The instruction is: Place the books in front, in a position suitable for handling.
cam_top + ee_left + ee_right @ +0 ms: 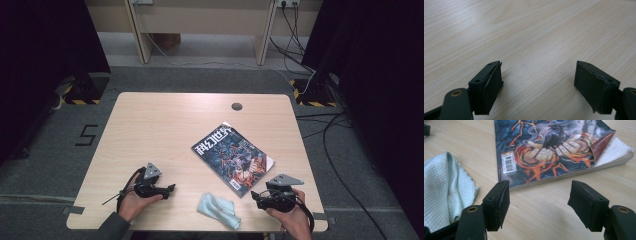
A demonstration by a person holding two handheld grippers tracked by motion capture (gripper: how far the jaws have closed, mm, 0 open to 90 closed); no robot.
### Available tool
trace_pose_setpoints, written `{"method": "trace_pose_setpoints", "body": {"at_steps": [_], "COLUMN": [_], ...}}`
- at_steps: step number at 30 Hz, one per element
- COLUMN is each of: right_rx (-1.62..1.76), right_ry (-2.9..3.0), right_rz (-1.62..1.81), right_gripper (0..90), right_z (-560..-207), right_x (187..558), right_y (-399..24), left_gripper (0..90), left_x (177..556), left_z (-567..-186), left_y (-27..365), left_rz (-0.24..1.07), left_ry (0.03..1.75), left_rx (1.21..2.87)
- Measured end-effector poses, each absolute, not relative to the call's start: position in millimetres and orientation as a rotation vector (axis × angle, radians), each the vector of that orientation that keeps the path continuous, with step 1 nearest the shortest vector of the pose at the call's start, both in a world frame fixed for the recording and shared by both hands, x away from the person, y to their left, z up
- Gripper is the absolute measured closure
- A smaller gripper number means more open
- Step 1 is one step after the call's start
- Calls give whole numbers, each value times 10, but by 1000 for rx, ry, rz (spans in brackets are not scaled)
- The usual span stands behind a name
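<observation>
Left tongs (172, 188) spread, empty, low over bare worktop (165, 130), pointing toward cloth (218, 209). Cloth crumpled at near edge, between both tongs. Magazine (233, 156) lies flat right of centre, corner curled up. Right tongs (254, 196) spread, empty, just short of magazine's near corner. Judgement: approach low, slide one pad under curled corner, pinch firmly.
</observation>
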State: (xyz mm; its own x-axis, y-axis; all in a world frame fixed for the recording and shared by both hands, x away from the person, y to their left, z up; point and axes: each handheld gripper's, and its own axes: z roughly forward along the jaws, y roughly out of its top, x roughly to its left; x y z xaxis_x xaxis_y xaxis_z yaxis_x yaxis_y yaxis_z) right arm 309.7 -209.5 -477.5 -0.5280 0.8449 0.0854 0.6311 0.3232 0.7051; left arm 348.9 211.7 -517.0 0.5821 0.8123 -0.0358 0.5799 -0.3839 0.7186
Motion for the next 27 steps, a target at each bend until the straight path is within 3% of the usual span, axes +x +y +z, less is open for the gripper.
{"method": "trace_pose_setpoints", "body": {"at_steps": [15,27], "right_rx": [1264,1128], "right_ry": [2354,2475], "right_rz": [1060,1165], "right_gripper": [321,397], "right_z": [-4735,-4717], "right_x": [3011,2877], "right_y": [-1866,-1521], "left_gripper": [215,216], "left_x": [3488,3487], "left_z": [-5171,-5170], "left_y": [2122,2124], "left_rz": [425,426], "left_ry": [1099,1098], "left_rx": [2110,2112]}}
